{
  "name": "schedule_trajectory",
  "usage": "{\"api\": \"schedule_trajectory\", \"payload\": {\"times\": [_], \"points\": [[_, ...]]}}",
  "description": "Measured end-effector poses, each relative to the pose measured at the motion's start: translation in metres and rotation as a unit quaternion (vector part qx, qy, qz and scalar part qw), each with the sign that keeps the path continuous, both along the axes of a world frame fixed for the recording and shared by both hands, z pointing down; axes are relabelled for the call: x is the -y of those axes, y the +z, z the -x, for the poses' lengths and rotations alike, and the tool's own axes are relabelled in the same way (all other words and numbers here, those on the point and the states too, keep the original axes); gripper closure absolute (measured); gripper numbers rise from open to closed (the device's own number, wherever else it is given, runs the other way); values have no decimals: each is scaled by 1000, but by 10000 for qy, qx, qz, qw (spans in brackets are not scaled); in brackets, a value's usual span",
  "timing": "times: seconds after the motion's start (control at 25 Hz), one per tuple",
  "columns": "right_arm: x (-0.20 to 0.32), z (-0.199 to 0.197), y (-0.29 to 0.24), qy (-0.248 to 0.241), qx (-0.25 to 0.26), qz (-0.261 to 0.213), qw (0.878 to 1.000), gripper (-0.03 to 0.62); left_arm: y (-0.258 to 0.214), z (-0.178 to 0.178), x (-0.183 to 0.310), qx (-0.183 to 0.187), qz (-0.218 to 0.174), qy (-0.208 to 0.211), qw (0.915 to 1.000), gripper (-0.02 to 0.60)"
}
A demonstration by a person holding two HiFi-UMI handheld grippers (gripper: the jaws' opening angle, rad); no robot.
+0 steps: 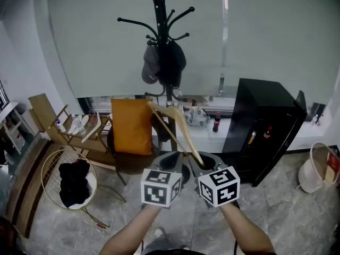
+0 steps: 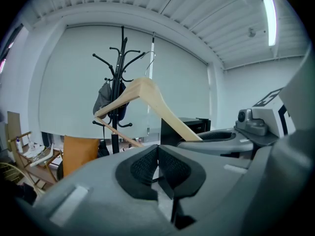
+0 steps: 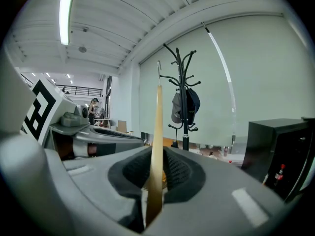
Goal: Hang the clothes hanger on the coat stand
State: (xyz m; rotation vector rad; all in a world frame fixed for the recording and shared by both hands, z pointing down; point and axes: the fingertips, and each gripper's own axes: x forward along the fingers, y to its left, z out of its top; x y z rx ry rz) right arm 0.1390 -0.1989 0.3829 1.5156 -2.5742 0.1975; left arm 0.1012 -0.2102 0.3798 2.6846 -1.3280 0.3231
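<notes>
Right tool [image 3: 156,178] clamps the wooden hanger [image 3: 157,127] (left tool [image 2: 158,168]: jaws together).

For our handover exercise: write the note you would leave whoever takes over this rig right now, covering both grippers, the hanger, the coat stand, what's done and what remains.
Right gripper: shut on one arm of the wooden hanger, held up towards the stand.
Left gripper: shut, nothing between its jaws, beside the right one.
Coat stand: ahead by the window blind, a dark cap hanging on it, upper pegs free.
Done: hanger is in the grip.
Left: set its hook over a free peg, then release.
</notes>
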Motion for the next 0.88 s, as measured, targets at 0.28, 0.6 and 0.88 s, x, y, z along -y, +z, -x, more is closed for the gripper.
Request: {"api": "schedule_trajectory", "payload": {"times": [0.28, 0.6, 0.88], "points": [[29, 3, 6, -24, -89, -4, 10000, 554, 7, 1, 31, -83, 14, 18, 10000, 577], [84, 23, 1, 36, -176, -28, 9998, 554, 4, 21, 90, -186, 0, 92, 9998, 577], [134, 48, -11, 147, -93, -70, 9998, 554, -8, 49, 141, -236, -44, 247, 9994, 577]]}}
